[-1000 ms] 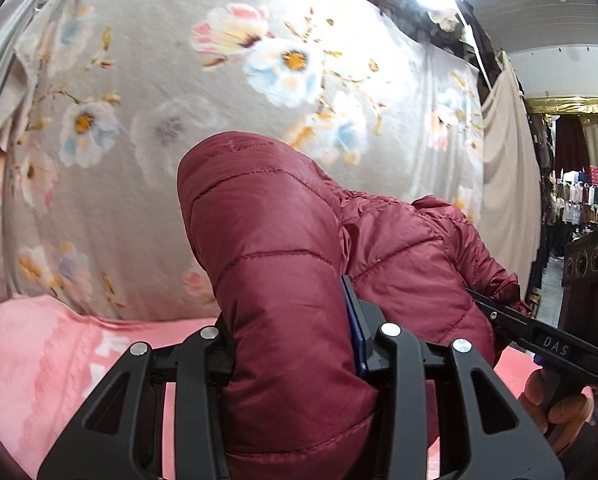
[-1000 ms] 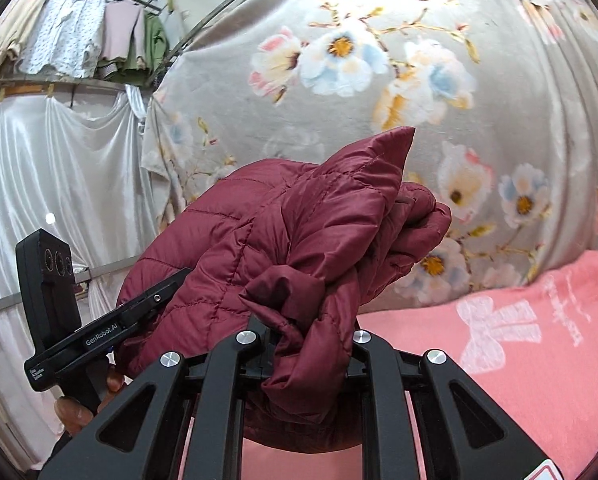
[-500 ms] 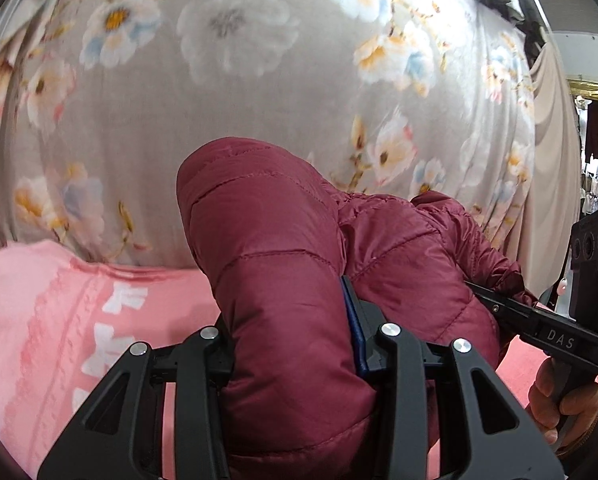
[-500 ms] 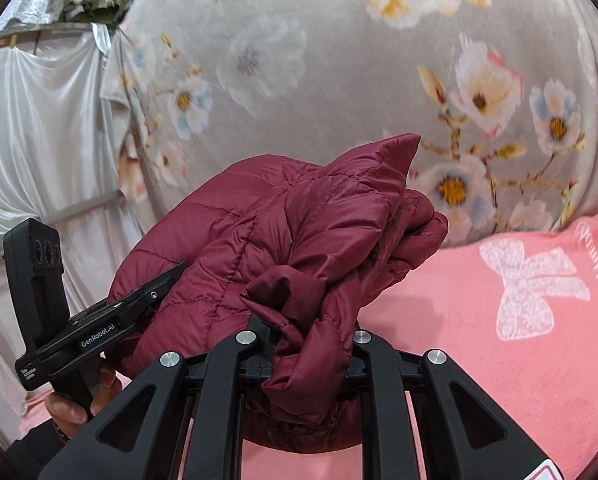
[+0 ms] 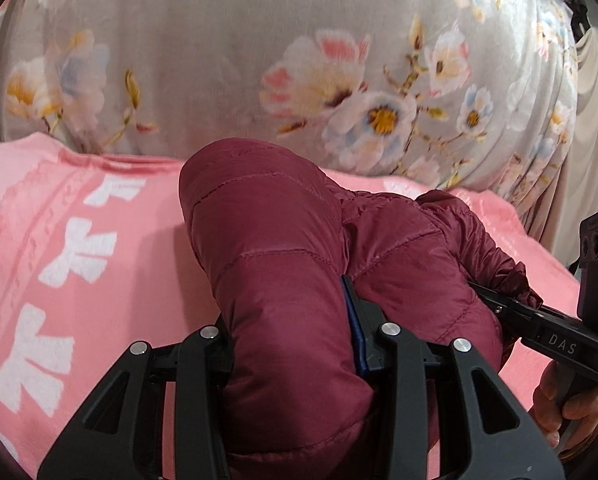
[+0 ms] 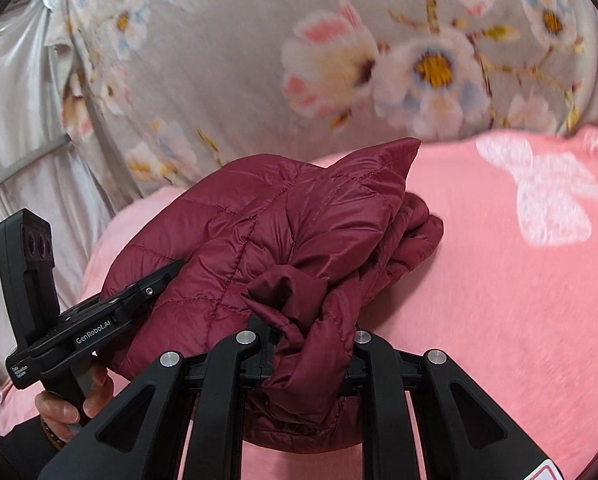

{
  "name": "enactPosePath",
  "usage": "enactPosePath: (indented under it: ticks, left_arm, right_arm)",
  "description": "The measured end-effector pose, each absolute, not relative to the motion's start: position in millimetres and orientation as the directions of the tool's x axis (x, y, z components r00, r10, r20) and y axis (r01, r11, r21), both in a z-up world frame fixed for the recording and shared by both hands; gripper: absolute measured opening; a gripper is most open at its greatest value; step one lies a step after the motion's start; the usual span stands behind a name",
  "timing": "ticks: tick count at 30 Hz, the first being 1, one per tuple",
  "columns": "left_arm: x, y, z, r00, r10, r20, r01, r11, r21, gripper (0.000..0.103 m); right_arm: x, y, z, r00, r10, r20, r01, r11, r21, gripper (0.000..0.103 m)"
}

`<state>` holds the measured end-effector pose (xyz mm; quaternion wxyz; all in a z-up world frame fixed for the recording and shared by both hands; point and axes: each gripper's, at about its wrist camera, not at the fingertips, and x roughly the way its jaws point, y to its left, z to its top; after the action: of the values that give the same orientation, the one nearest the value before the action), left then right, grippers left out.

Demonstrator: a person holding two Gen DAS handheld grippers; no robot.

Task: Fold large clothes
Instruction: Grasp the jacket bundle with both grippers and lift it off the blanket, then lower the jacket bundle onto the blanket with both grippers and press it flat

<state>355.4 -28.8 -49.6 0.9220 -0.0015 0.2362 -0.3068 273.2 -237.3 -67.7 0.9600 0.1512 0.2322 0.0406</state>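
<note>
Dark maroon quilted puffer jacket (image 5: 283, 264), shiny, stitched in squares. Pink fleece blanket (image 5: 99, 264) with white bow motifs and a lacy pink band. Grey floral curtain (image 5: 227, 60): white, pink and blue blossoms, yellow centres. Silvery satin drape (image 6: 15, 92). Matte black plastic gripper frames.

A pink blanket (image 5: 59, 240) patterned with white bows (image 5: 75, 248) covers the surface in the foreground, its far edge meeting a grey floral cloth (image 5: 219, 60) that hangs as a backdrop, printed with pink, white and pale-blue blossoms with yellow centres. To the left in the right wrist view, a shiny white satin drape (image 6: 15, 92) hangs beside the floral cloth, while in the left wrist view a plain beige curtain (image 5: 583, 128) falls in folds at the far right.
</note>
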Motion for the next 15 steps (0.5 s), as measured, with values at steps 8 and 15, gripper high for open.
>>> enactPosePath:
  ticks: [8,15]
  left_arm:
    - [364.4,-26.1,-66.5,0.699,-0.505,-0.506,0.514,0.847,-0.136,0.049]
    - [342.6,2.5,-52.8,0.685,-0.385,-0.619,0.357,0.917,-0.176,0.065]
  right_arm:
    - [281.6,-249.6,-90.3,0.818,0.182,-0.546,0.049,0.923,0.382,0.021]
    - [235.3,-259.7,-63.3,0.803,0.134,-0.581,0.108,0.926,0.363,0.038]
